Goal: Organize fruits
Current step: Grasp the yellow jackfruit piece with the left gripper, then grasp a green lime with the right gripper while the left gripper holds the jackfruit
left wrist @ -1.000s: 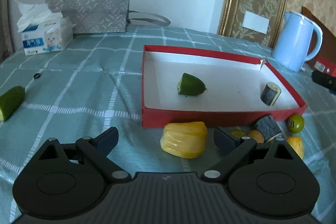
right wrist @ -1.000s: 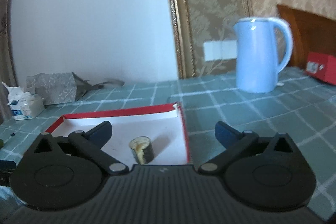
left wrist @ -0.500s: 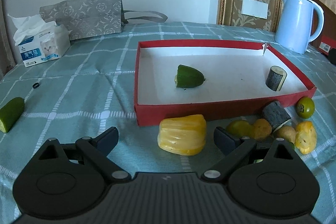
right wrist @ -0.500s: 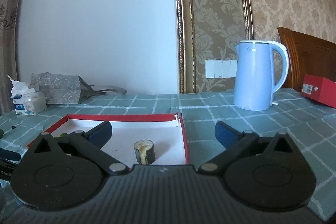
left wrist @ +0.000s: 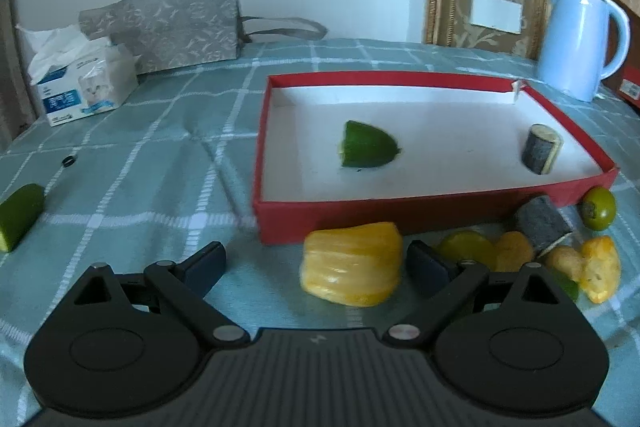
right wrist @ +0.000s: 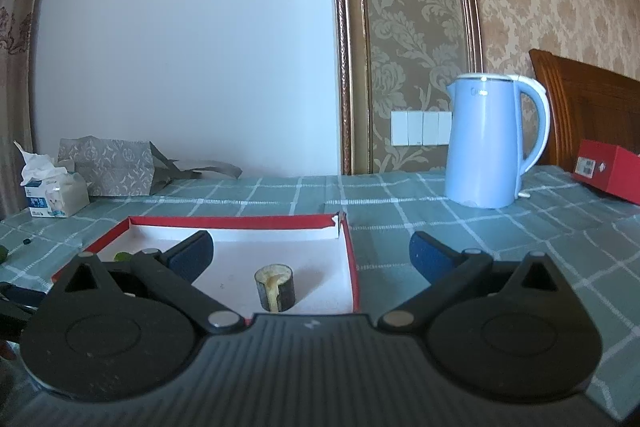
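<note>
Left gripper (left wrist: 316, 265) low centre of its frame, jaws spread wide, nothing between the pads; yellow fruit chunk (left wrist: 352, 263) sits on the tablecloth (left wrist: 160, 155) in the gap, nearer the right-hand finger, contact not clear; red tray (left wrist: 400, 215) mid-right of frame, white floor, holding a green wedge (left wrist: 368, 145) near its centre and a dark-skinned cut cylinder (left wrist: 540, 149) toward its right end; lower right, outside the tray's near wall, a loose cluster: second dark cylinder (left wrist: 542, 223), small green round fruit (left wrist: 599, 207), a green-yellow piece (left wrist: 466, 245), orange-brown pieces (left wrist: 514, 253), a yellow piece (left wrist: 600, 269); another green wedge (left wrist: 18, 221) at far left edge, well apart from the rest; tissue box (left wrist: 86, 89) and grey bag (left wrist: 168, 27) upper left; blue kettle (left wrist: 576, 41) upper right

Right gripper (right wrist: 310, 257) lower centre of its frame, jaws spread, holding nothing; the tray's right end lies beyond the fingers, the cut cylinder upright there, pale core showing; kettle centre right on the cloth; red box (right wrist: 608, 175) at right edge
</note>
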Demonstrator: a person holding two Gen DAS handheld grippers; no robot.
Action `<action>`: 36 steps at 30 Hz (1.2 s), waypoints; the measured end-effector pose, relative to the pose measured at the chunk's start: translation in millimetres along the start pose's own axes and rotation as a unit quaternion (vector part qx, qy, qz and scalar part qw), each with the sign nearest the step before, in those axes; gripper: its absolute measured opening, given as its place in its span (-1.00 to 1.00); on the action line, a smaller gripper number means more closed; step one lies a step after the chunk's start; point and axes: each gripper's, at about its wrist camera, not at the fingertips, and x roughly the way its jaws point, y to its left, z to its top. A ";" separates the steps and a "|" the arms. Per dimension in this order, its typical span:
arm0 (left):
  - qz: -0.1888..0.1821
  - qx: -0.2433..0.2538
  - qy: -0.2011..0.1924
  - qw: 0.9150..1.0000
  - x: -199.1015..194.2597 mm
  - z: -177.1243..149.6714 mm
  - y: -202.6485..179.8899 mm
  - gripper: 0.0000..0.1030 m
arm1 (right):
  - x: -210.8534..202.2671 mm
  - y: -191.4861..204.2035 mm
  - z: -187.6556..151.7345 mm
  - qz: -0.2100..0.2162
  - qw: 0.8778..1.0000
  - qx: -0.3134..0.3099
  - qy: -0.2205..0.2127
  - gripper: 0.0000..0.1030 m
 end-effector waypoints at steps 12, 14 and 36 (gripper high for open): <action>-0.022 0.040 -0.021 0.999 -9.7 -3.2 -9.5 0.12 | 3.4 -1.0 -1.4 -0.007 1.000 0.001 0.008 1.00; -0.032 0.047 -0.022 0.998 -10.3 -3.4 -11.3 -0.05 | 4.7 -0.7 -1.1 -0.011 1.000 -0.004 0.010 1.00; -0.062 0.026 -0.043 0.997 -25.5 -0.4 -2.7 -0.07 | 13.2 -27.5 -24.3 0.006 0.995 -0.024 0.101 0.67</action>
